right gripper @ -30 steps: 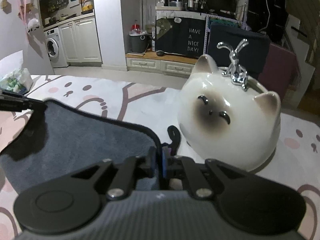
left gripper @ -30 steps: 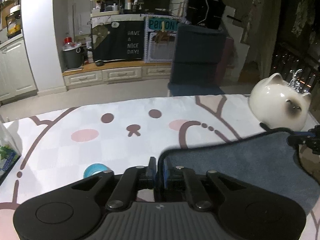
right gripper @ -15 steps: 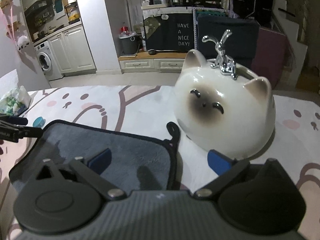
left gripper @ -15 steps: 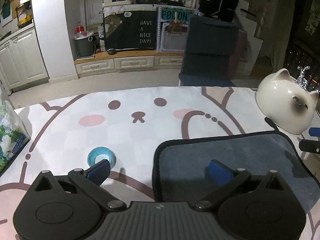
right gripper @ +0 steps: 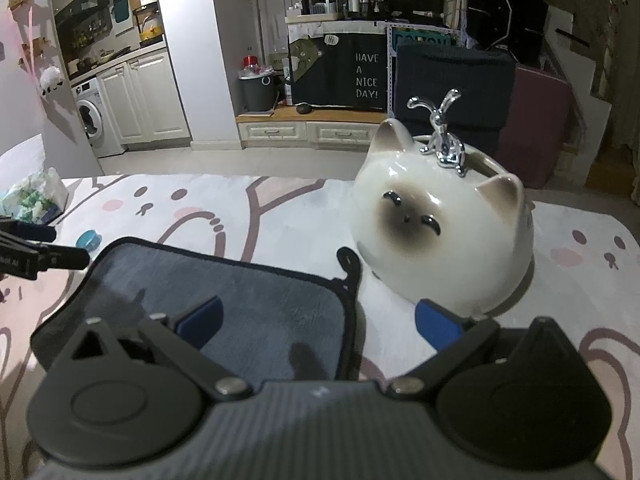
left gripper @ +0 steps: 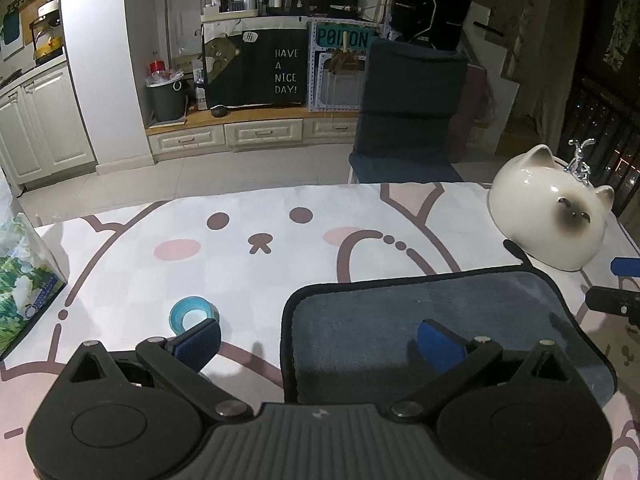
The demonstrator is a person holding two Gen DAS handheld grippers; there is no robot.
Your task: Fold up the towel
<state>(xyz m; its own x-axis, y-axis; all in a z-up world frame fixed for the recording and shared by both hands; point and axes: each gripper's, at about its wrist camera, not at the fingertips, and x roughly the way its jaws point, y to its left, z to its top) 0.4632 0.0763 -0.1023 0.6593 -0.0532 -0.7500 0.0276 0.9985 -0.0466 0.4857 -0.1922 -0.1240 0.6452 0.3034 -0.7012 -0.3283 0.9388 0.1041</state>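
Observation:
A grey-blue towel (left gripper: 424, 320) with a dark hem lies flat on the cartoon-print table cover (left gripper: 260, 248); it also shows in the right wrist view (right gripper: 240, 304). My left gripper (left gripper: 320, 342) is open and empty, held over the towel's near left corner. My right gripper (right gripper: 318, 322) is open and empty over the towel's near right corner, beside its hanging loop (right gripper: 349, 262). The right gripper's tips show at the right edge of the left wrist view (left gripper: 620, 284). The left gripper's tips show at the left edge of the right wrist view (right gripper: 44, 248).
A white ceramic cat pot (right gripper: 444, 236) with a silver figure stands just right of the towel; it also shows in the left wrist view (left gripper: 550, 216). A blue tape roll (left gripper: 191, 314) lies left of the towel. A tissue pack (left gripper: 24, 276) sits at the table's left edge.
Both grippers were shut on the towel's corners a second ago. They have opened, let the towel go and drawn back; the towel now lies flat.

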